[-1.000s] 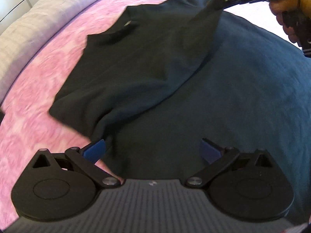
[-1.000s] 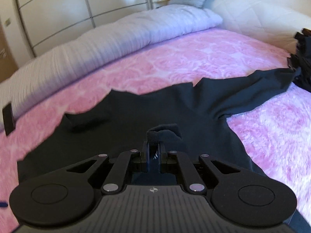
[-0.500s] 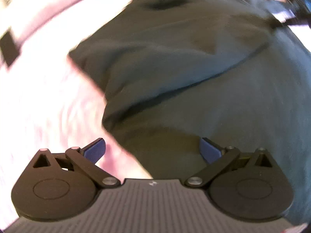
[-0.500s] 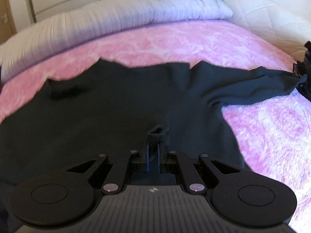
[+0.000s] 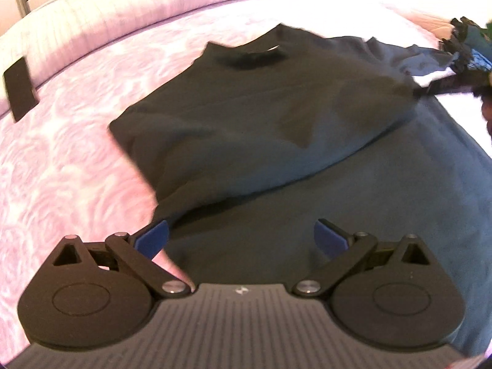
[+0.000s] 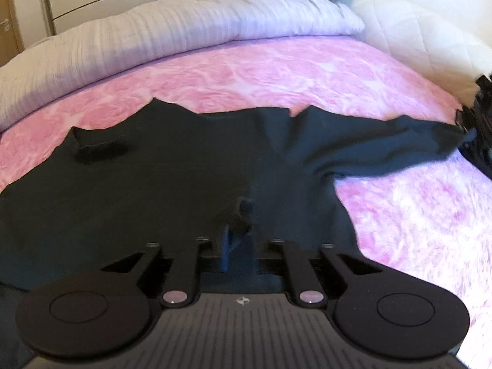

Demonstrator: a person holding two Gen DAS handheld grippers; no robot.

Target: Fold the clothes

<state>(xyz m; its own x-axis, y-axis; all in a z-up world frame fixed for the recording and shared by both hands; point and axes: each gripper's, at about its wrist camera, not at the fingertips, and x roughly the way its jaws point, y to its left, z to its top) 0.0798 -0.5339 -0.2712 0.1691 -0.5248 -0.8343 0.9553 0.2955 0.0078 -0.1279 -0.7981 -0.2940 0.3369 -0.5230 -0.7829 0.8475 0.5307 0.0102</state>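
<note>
1. Dark shirt (image 6: 184,190) lies spread on the pink blanket (image 6: 276,70), collar (image 5: 252,57) toward the grey duvet (image 6: 153,33) at the far edge of the blanket. One side is already folded over the body; the folded flap's edge runs diagonally across the shirt in the left wrist view.
2. Right gripper (image 6: 238,246): fingers pressed together, pinching a small bunch of shirt fabric that pokes up between the tips. This sits on the shirt body, near the sleeve side.
3. Left gripper (image 5: 241,238): fingers spread wide, nothing between them, hovering at the near edge of the shirt, opposite the collar. Left blue pad (image 5: 152,236) is over the shirt's edge where it meets the blanket.
4. Unfolded sleeve (image 6: 384,150) stretches out from the shirt toward a dark clothes pile (image 6: 479,129) at the blanket's right edge; the cuff looks to be touching it.
5. Risks, my judgement:
   - the pinch is thin, so a quick pull could slip the fabric out;
   - dragging with one point held could skew or undo the folded flap;
   - the sleeve could snag the pile when lifted;
   - the left gripper closing at the edge may catch blanket pile along with shirt.
</note>
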